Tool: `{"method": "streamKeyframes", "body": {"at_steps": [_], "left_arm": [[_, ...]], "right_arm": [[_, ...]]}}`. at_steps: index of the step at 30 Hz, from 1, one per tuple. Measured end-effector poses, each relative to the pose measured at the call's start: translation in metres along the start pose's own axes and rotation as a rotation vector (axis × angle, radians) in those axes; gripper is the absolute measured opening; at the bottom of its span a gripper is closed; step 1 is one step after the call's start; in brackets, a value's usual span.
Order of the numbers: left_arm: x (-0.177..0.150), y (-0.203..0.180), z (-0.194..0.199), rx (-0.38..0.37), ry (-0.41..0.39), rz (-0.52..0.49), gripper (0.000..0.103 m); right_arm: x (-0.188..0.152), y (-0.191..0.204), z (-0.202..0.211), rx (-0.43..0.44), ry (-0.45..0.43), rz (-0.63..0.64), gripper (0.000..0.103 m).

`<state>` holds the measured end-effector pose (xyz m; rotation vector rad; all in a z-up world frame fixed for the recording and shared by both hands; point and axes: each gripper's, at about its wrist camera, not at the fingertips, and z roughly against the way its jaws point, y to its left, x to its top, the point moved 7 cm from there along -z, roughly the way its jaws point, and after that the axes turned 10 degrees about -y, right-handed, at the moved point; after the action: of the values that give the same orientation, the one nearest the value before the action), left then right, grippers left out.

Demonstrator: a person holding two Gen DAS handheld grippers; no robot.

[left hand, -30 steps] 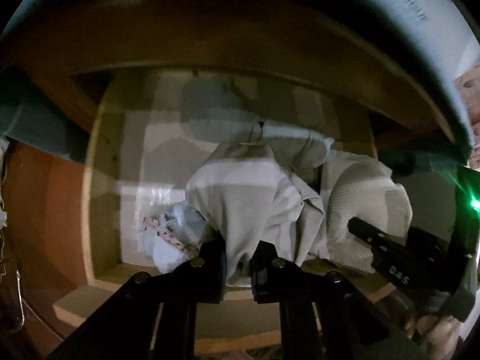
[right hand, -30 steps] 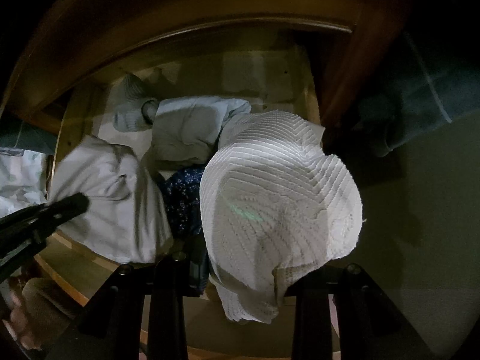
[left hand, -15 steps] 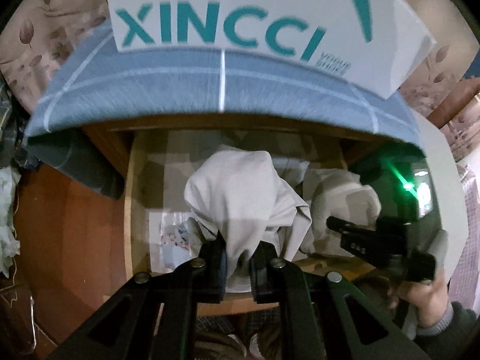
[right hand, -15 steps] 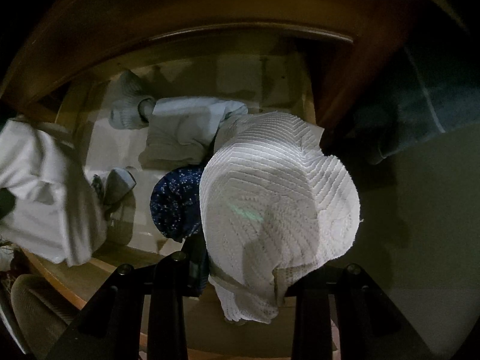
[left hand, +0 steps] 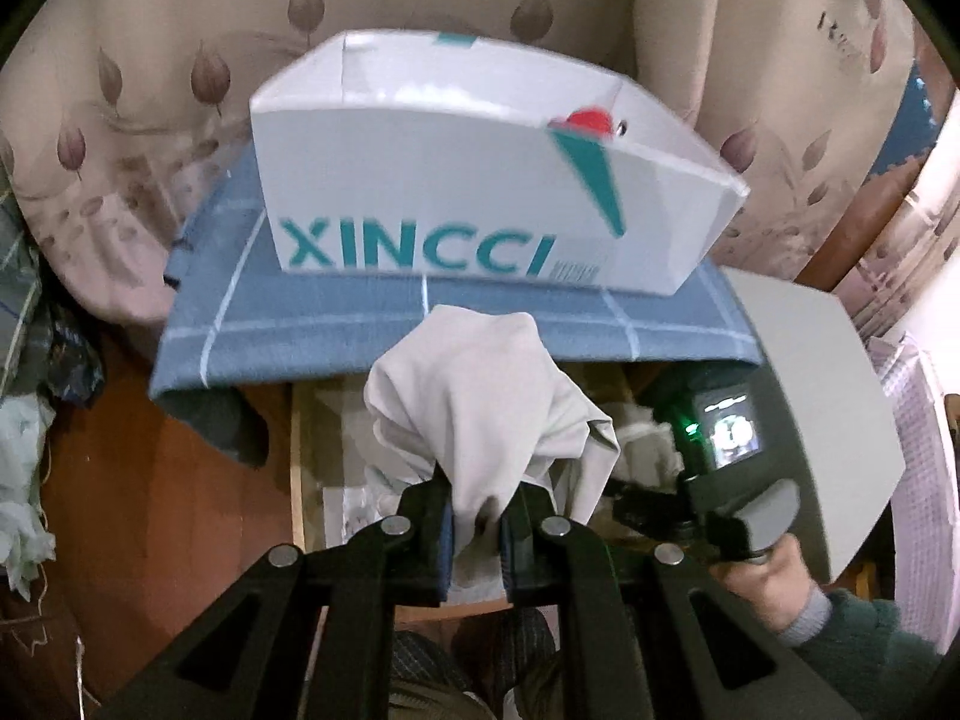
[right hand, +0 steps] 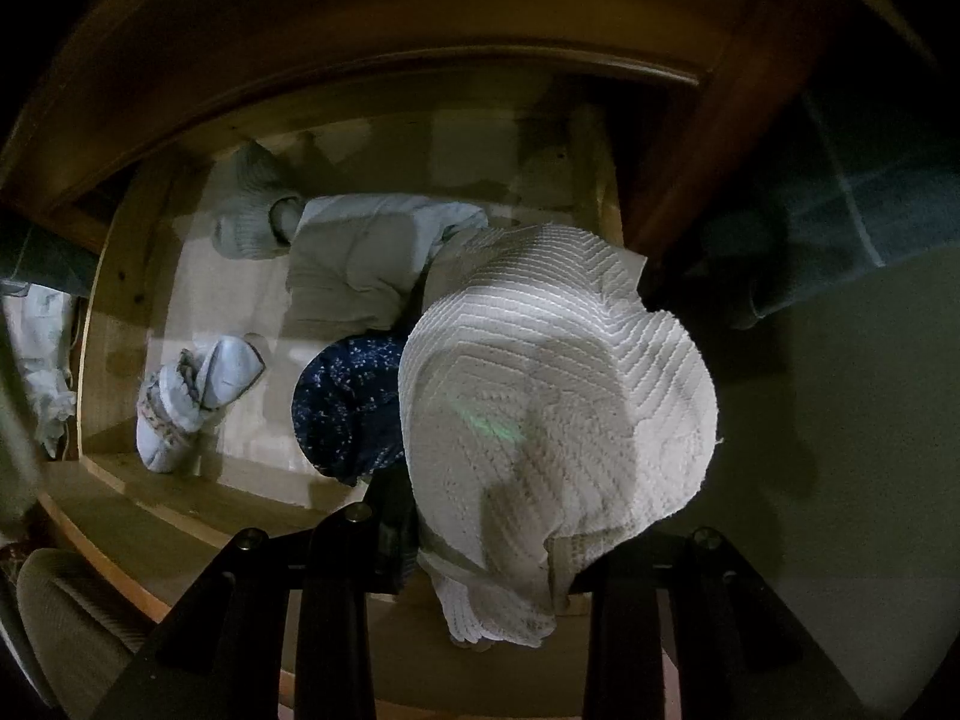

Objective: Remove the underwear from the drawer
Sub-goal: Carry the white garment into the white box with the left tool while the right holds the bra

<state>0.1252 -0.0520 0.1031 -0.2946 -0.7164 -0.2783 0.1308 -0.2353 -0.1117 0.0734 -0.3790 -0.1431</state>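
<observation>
Left tool [left hand: 477,519] is clamped on a pale garment [left hand: 474,402], presumably underwear. It is bunched above the fingers, lifted over the drawer [left hand: 300,450], with the rest trailing down past the front edge. Pinching a fold near the middle keeps the cloth from slipping while it clears the rim.

Right tool [right hand: 486,564] holds a white ribbed cloth [right hand: 558,408] draped over its fingers at the drawer's right front corner. The cloth hides the fingertips, so it cannot be told how far the jaws stand closed. The cloth stays put, so something grips or hooks it.

Still in the drawer: a dark blue patterned piece [right hand: 348,402] just left of the ribbed cloth, a light folded garment [right hand: 366,258] toward the back, a grey knit item [right hand: 252,210] at the back left, and a small pale bundle [right hand: 192,390] near the left front.

A white box [left hand: 480,180] sits on a blue checked cloth [left hand: 336,324] on top of the cabinet, directly above the drawer. That is probably where the pieces go.

Judgement: the left piece is effectively out; the right is partly out.
</observation>
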Motion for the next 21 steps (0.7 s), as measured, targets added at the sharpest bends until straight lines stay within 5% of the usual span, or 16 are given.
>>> {"method": "streamKeyframes", "body": {"at_steps": [11, 21], "left_arm": [[0.058, -0.014, 0.073, -0.040, -0.123, -0.027, 0.011], [0.136, -0.032, 0.131, 0.022, -0.296, -0.127, 0.011]], "right_arm": [[0.000, -0.003, -0.002, 0.000, -0.001, -0.001, 0.028], [0.000, -0.004, -0.002, 0.004, -0.004, -0.009, 0.028]]}}
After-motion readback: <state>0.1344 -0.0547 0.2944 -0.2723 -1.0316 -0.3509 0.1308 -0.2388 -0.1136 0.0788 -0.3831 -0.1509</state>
